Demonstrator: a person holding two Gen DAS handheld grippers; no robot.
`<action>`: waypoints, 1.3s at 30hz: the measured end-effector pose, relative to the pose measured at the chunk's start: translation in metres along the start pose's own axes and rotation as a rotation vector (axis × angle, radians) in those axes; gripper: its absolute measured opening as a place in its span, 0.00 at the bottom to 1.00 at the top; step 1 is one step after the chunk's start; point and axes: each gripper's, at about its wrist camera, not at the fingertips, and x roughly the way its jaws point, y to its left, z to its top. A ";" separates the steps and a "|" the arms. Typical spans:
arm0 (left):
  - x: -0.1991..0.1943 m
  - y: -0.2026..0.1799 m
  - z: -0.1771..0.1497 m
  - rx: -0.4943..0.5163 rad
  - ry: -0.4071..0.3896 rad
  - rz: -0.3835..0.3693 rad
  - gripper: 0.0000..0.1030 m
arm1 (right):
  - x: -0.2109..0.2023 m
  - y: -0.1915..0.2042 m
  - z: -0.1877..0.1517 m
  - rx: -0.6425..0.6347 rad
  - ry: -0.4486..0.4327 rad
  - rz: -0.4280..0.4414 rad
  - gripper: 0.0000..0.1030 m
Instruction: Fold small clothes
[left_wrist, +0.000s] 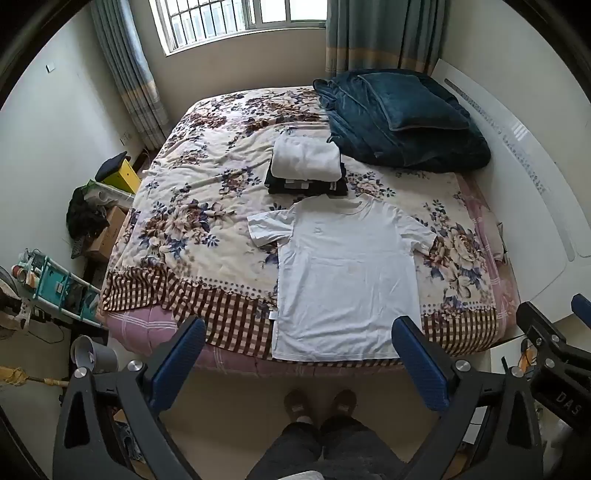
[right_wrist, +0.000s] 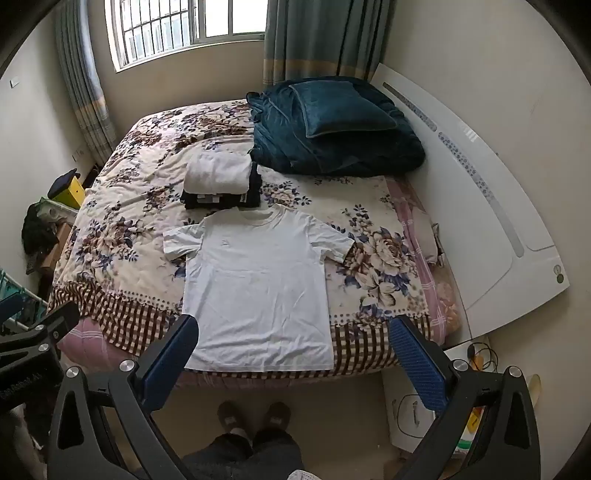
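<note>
Both grippers are being held above the floor at the near edge of the bed, well apart from any cloth. Left gripper (left_wrist: 297, 345) is being shown with jaws spread wide, nothing between them; right gripper (right_wrist: 293, 343) likewise spread wide and empty. Person's slippered feet (right_wrist: 253, 415) are being seen below, between the fingers.

Largest to smallest:
- Bed (right_wrist: 122, 332), covered by a floral blanket (left_wrist: 192, 221) with a checked border, is being used as the work surface.
- Teal quilt (left_wrist: 402, 125) with a matching pillow on top is being kept at the far right, by the headboard.
- White T-shirt (right_wrist: 258, 291) is being laid flat, face up, collar away from the person, hem right at the near edge of the bed, both sleeves spread out. It is not being touched by either gripper.
- Stack of folded clothes (left_wrist: 306, 170), white on top of dark, is being kept just beyond the collar.

Handling judgement: shirt is being read as light, thin, limp cotton, with no stiffness, likely to sag and drag on the fuzzy blanket, not slippery, not fragile. Single-layer pinches are being risked if jaws close shallow. Best holds are being judged as the shoulder seam and the hem corner on the same side, one per gripper, so one side can be carried across toward the middle.
</note>
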 end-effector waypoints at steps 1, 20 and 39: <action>0.000 0.001 0.000 -0.008 0.000 -0.019 1.00 | 0.000 0.000 0.000 -0.001 0.000 0.001 1.00; -0.009 -0.008 0.007 -0.007 -0.011 0.003 1.00 | -0.005 0.001 0.000 0.001 0.002 0.015 1.00; -0.018 -0.002 0.012 -0.012 -0.026 0.004 1.00 | -0.012 0.004 0.009 -0.017 -0.002 0.024 1.00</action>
